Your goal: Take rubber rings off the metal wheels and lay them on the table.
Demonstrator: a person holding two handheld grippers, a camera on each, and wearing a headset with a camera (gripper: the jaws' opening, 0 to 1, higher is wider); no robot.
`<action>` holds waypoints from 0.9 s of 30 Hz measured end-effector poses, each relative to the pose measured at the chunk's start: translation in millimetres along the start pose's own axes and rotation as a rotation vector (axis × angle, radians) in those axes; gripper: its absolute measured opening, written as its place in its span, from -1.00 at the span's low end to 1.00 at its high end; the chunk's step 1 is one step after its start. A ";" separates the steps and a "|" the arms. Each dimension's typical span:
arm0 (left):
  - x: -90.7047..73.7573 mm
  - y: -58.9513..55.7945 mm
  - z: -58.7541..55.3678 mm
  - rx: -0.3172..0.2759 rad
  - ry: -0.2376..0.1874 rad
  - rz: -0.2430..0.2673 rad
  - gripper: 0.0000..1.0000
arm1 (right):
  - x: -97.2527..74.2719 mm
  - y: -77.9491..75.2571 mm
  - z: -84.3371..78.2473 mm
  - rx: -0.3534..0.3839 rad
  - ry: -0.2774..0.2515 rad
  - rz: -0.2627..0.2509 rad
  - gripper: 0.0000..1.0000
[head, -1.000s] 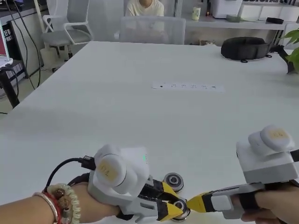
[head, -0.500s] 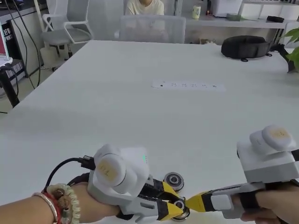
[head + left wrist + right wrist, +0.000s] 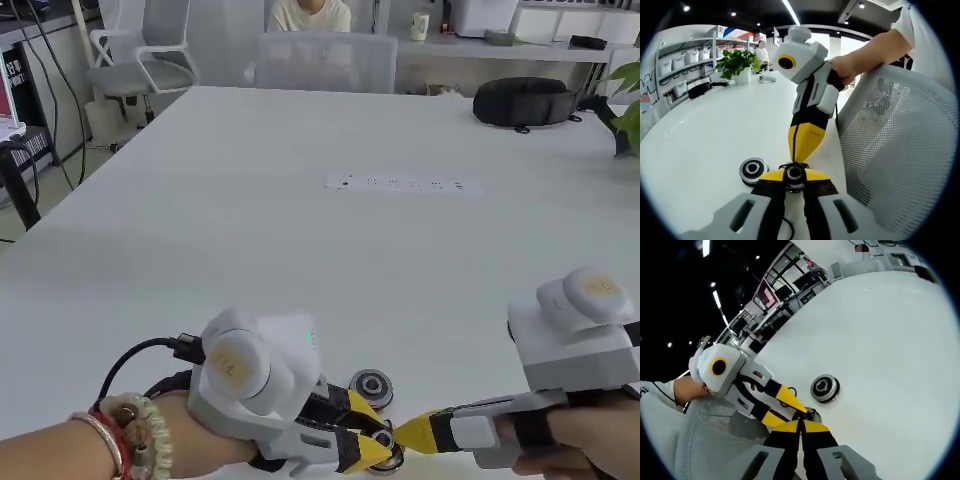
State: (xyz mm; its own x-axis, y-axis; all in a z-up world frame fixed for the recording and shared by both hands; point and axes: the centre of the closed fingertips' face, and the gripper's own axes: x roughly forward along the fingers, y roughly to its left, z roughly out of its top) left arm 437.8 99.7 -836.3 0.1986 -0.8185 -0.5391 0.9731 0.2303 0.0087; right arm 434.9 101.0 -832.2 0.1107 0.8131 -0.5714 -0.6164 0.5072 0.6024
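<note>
A small metal wheel [image 3: 794,173] sits clamped between the yellow tips of my left gripper [image 3: 793,178], low over the table near its front edge [image 3: 386,452]. My right gripper [image 3: 398,434] comes in from the right, its jaws shut and its tip pressed against that wheel's rim. There it pinches the thin black rubber ring [image 3: 788,164]. In the right gripper view my own shut jaws [image 3: 801,422] meet the left gripper [image 3: 771,390] at the held wheel [image 3: 813,415]. A second wheel [image 3: 372,385] with its dark ring lies flat on the table just beyond, untouched [image 3: 825,388].
The white table [image 3: 300,230] stretches far ahead, with a flat white power strip [image 3: 402,184] in its middle. A black bag [image 3: 525,102] and a plant [image 3: 630,105] sit at the far right. A person and mesh chairs are at the far end.
Almost nothing differs. The right gripper's body has edged slightly to the right while its tip stays at the held wheel. The left gripper and both wheels have kept their places.
</note>
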 end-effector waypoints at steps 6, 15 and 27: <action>0.2 0.0 -0.2 -0.001 0.000 0.001 -0.85 | 0.0 2.1 1.1 0.010 -0.006 0.012 -1.00; 0.6 -0.1 -0.1 -0.002 0.000 0.004 -0.85 | 1.1 5.3 3.0 0.013 -0.018 0.028 -1.00; 0.7 -0.1 0.0 -0.006 -0.001 0.004 -0.85 | -0.6 6.6 7.4 0.054 -0.041 0.049 -1.00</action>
State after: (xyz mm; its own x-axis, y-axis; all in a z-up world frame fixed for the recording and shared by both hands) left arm 437.9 99.2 -836.7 0.2027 -0.8180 -0.5384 0.9715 0.2370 0.0058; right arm 436.6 106.0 -823.8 0.1144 0.8478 -0.5178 -0.5792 0.4804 0.6586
